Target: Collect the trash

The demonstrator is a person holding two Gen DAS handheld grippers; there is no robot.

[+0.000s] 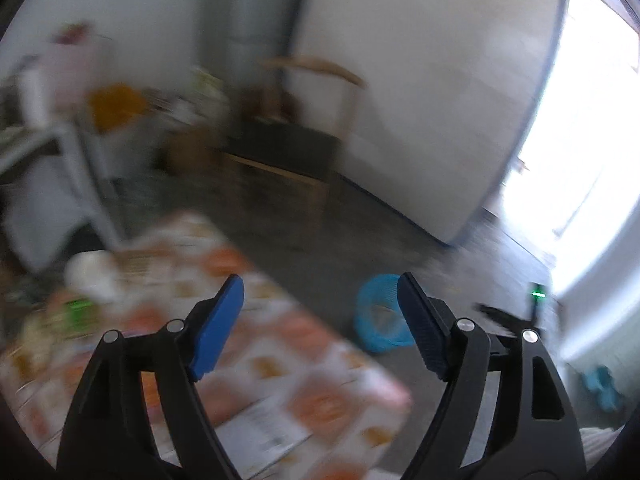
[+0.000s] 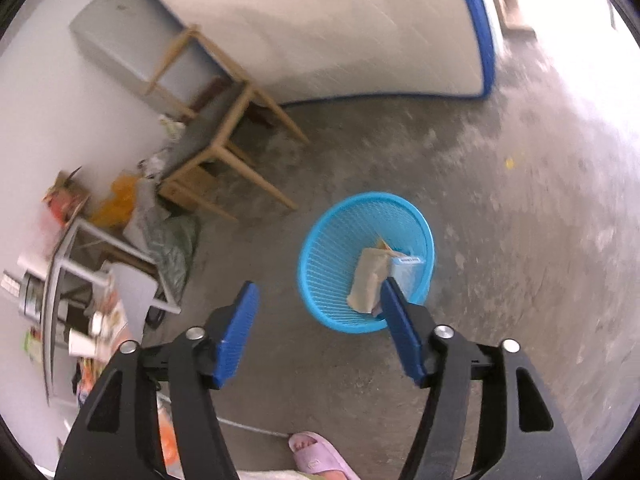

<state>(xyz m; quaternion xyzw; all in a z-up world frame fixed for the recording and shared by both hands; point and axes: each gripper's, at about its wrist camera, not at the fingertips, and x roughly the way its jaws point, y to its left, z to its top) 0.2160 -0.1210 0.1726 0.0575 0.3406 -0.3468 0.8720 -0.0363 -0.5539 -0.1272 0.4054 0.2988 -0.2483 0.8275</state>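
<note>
A light blue mesh waste basket (image 2: 332, 256) stands on the concrete floor, with a tan paper wrapper (image 2: 366, 280) and a clear plastic bag (image 2: 406, 270) lying inside it. My right gripper (image 2: 320, 292) hovers above the basket's near left rim, open, with nothing between its blue pads. In the blurred left wrist view the same basket (image 1: 374, 316) shows on the floor beyond a table with an orange-and-white patterned cloth (image 1: 256, 364). My left gripper (image 1: 320, 288) is open and empty above that table's edge. A white cup (image 1: 94, 274) and blurred litter lie on the cloth.
A wooden chair (image 2: 224, 132) stands by the white wall with bags and clutter (image 2: 132, 200) heaped beside it. A grey metal frame table (image 2: 80, 256) with cups is at the left. A foot in a pink slipper (image 2: 316, 454) is at the bottom edge.
</note>
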